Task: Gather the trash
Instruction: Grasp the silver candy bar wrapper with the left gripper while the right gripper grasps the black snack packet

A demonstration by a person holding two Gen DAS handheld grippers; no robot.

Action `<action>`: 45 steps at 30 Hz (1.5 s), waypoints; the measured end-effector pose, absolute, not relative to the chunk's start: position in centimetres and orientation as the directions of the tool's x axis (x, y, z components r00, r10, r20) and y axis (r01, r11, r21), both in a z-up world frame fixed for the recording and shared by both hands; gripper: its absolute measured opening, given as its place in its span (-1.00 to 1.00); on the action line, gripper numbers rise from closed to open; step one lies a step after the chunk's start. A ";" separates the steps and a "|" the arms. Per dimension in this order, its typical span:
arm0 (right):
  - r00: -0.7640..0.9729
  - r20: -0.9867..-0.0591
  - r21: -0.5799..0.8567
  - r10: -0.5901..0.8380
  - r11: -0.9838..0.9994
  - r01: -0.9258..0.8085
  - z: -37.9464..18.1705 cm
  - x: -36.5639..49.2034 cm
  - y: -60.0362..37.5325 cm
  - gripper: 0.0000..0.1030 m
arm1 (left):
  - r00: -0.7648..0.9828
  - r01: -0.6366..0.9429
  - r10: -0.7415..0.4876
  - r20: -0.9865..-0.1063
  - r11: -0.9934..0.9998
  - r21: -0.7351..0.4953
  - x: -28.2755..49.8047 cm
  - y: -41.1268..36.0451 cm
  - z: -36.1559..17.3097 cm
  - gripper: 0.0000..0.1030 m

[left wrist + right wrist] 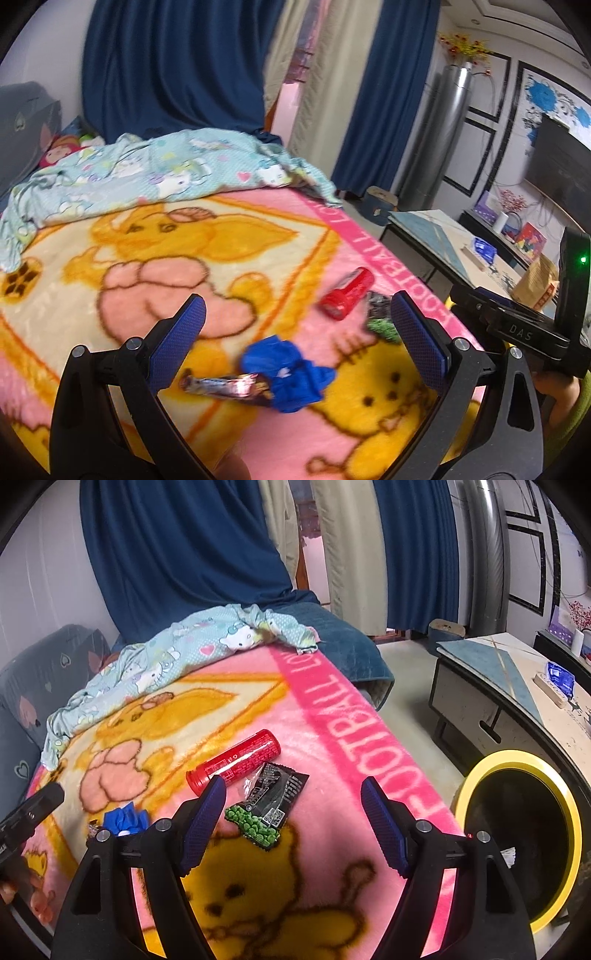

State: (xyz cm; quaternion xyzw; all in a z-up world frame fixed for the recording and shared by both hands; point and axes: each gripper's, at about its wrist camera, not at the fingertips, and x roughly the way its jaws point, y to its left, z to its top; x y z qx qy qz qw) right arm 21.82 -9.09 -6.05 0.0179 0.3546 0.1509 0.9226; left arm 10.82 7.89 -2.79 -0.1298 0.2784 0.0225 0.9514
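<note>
At the far left a teal cartoon-print sheet (155, 173) lies rumpled at the head of the bed, and over the rest spreads a pink fleece blanket (258, 236) with yellow bears and the word FOOTBALL along its edge.

The left tool (297, 334) hovers above the blanket with its blue-padded fingers (184, 332) spread wide and nothing between them. Just beneath it lie a shiny snack-bar wrapper (225, 384) and, touching the wrapper's right end, a crumpled blue plastic piece (291, 373).

Further right, a red cylindrical tube (232, 762) lies on its side on the blanket. Beside it, nearly touching, is a flat black-and-green snack packet (267, 805).

The right tool (293, 814) hangs over this part of the bed, likewise wide apart and empty; its left finger (205, 819) overlaps the near end of the red tube in the right wrist view, and the packet sits just inside that finger. Whether the finger touches the tube I cannot tell.

Beyond the bed's right edge, on the floor, stands a trash bin (480, 771) with a yellow rim and a dark inside; a scrap of something white shows at its lower left rim. Right of that is a low table (480, 672) carrying a blue packet (560, 677) on a power strip. Dark blue curtains (184, 554) hang behind the bed.
</note>
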 end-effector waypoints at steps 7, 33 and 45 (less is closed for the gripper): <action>0.687 -0.672 0.124 0.275 0.957 -0.262 -7.1 22.9 -8.0 0.42 | 0.802 -0.214 0.013 -0.597 0.939 -0.269 10.1 10.9 -4.8 0.78; 0.571 -0.745 0.215 0.345 0.935 -0.283 -11.5 24.3 -6.9 -0.31 | 0.723 -0.302 -0.283 -0.630 0.691 -0.657 9.2 14.0 -10.5 0.21; 0.558 -0.741 0.223 0.374 0.921 -0.320 -11.5 21.8 -7.3 -0.37 | 0.719 -0.360 -0.273 -0.639 0.641 -0.678 9.5 15.6 -11.9 -0.68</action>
